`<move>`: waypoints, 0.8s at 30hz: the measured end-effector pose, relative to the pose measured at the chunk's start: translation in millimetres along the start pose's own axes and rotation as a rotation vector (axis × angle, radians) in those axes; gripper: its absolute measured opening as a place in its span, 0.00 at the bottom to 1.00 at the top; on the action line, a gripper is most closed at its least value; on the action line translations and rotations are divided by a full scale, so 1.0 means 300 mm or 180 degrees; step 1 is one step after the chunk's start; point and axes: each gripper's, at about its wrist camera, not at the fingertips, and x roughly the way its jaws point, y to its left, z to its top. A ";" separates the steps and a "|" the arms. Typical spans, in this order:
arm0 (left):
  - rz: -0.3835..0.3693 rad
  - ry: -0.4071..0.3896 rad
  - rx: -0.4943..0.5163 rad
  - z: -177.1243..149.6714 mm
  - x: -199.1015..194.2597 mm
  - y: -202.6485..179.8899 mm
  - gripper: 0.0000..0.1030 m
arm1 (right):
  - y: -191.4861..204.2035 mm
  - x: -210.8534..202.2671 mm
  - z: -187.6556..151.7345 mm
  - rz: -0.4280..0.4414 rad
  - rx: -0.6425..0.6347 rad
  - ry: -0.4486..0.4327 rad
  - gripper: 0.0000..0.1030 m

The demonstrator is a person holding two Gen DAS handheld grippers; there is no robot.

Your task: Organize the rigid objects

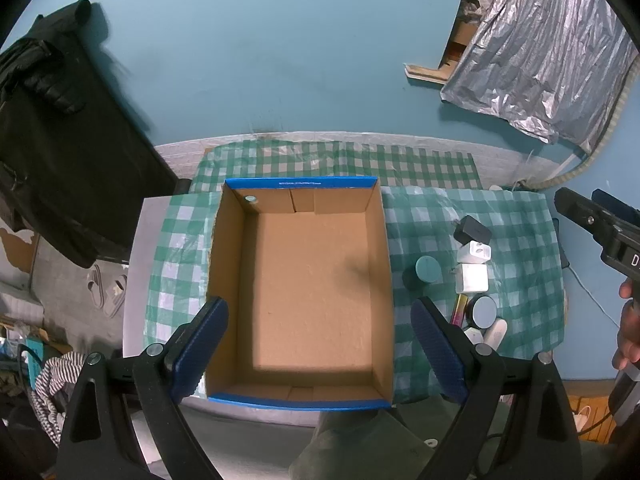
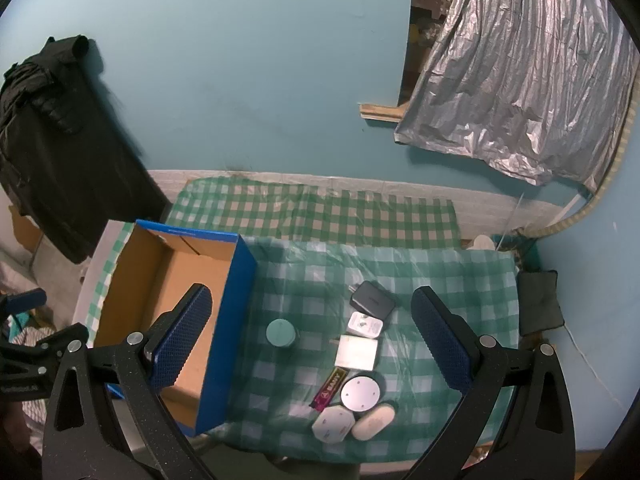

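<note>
Eight small items, among them the black charger (image 2: 372, 300) and round tin (image 2: 360, 394), lie clustered beside the empty box (image 1: 300, 288), so with both fingers spread and holding nothing, I should drop my right fingers (image 2: 316, 344) squarely over one piece.

A lived-in home room: black clothes (image 2: 52, 128) hang on the teal wall (image 2: 248, 60), slippers (image 1: 106, 290) lie on the floor, and a checked cloth (image 2: 320, 208) covers the counter.

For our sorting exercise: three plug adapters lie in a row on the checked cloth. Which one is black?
The black adapter is the one at the far end of the row, nearest the wall; the two nearer ones are white.
</note>
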 end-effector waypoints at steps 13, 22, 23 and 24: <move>0.0013 0.0009 0.0001 -0.003 -0.002 -0.004 0.91 | 0.002 0.000 -0.011 0.0011 0.0005 0.0007 0.98; 0.0006 0.0013 0.0001 0.002 0.000 -0.001 0.91 | 0.005 -0.001 -0.012 0.0013 0.0002 0.0009 0.98; 0.0009 0.0013 0.0001 0.001 -0.001 -0.002 0.91 | 0.005 -0.001 -0.012 0.0012 0.0001 0.0008 0.98; 0.0008 0.0015 0.0003 0.002 -0.001 -0.001 0.91 | 0.009 0.000 -0.015 0.0012 -0.0008 0.0006 0.98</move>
